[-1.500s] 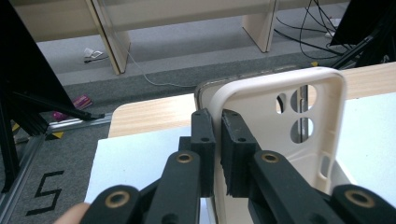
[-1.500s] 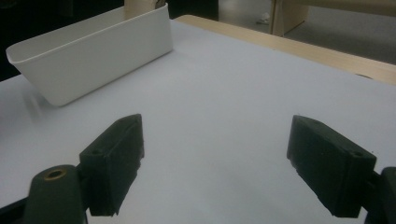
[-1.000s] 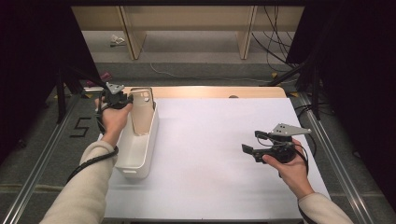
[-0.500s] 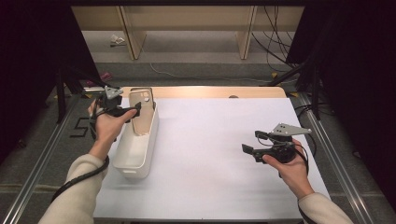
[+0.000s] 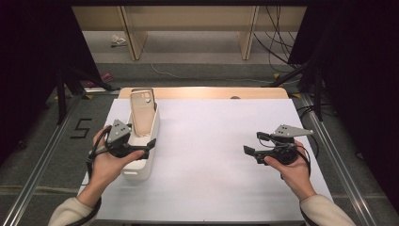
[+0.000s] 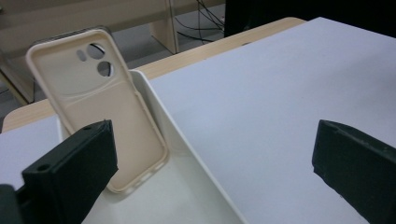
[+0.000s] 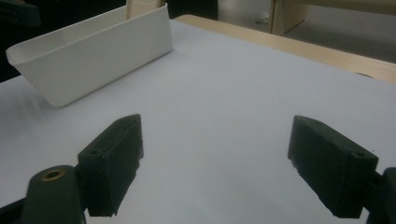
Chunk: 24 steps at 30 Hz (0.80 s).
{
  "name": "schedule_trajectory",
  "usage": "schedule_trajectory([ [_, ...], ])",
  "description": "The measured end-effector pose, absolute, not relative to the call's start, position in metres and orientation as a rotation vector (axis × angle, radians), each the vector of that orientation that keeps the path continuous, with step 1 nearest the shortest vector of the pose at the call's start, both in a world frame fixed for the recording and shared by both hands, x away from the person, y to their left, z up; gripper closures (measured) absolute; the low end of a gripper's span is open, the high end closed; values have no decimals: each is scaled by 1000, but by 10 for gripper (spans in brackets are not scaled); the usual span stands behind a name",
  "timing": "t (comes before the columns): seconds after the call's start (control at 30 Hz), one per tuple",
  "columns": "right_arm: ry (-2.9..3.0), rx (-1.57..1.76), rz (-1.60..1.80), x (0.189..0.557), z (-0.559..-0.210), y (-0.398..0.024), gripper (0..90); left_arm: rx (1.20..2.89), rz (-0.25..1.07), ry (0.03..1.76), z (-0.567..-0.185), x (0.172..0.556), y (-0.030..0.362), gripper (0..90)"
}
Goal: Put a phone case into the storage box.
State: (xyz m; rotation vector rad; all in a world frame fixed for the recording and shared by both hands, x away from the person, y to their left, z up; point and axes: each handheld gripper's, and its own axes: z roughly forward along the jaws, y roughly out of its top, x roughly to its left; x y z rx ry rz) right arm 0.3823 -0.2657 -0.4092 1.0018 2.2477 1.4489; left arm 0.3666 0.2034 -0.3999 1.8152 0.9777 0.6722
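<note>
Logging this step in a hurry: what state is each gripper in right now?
Left gripper: open, jaws just opened, nothing between them; phone case stands in the white bin.
Right gripper: open, holding nothing.

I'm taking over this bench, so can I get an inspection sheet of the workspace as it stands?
Surface: white table top with a wooden far edge.
Job's things: beige soft phone case stands tilted against the far end of the white oblong plastic bin.
Clutter: nothing seen on the table.
Grippers: left gripper over the bin, jaws just opened, nothing between them; right gripper open, nothing held.
Cables: black cable trails from the left gripper; more on the floor behind.
Surroundings: wooden shelving legs, dark curtains.
</note>
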Motion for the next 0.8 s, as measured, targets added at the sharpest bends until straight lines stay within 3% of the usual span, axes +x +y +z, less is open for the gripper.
schedule_trajectory([
  [0.3, 2246, 996, 1454, 382, -408, -266, 190, 1781, 671, 907, -413, 335, 200, 0],
  [0.8, 2251, 972, 1462, 378, -407, -263, 188, 1782, 708, 853, -419, 330, 197, 0],
])
